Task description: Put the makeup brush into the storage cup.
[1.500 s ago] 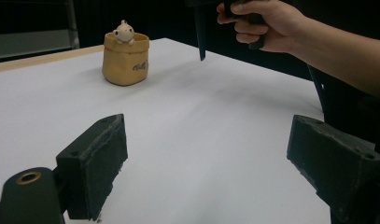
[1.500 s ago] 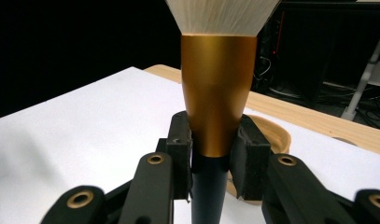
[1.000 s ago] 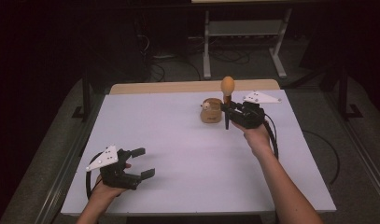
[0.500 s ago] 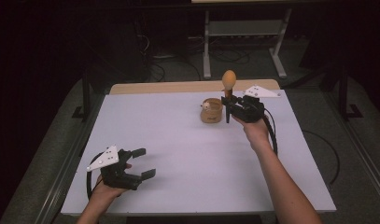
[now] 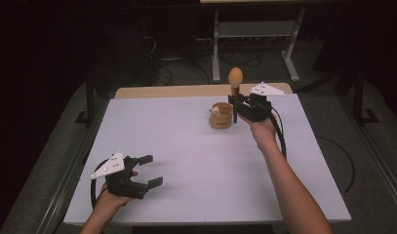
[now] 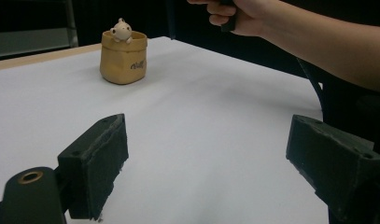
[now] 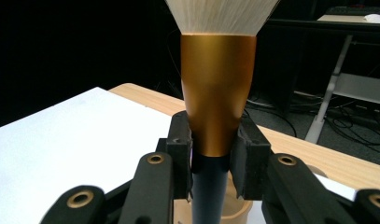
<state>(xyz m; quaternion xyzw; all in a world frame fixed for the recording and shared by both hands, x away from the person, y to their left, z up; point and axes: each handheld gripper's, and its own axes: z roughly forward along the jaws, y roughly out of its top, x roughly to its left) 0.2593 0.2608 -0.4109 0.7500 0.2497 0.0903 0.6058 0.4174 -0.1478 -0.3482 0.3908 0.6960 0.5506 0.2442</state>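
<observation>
Brush [image 5: 235,83] held upright in the right gripper [image 5: 241,103] beside the cup [image 5: 221,116]; left gripper [image 5: 149,170] fingers spread apart

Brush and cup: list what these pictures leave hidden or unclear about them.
- Brush tip: cut off by the top edge in the right gripper view; small and blurred in the high view.
- Brush handle's lower end: below the right gripper, out of frame.
- Cup inside: the rim and the small figure hide it in the left gripper view; too small in the high view.
- Cup lettering: too small to read.
</observation>
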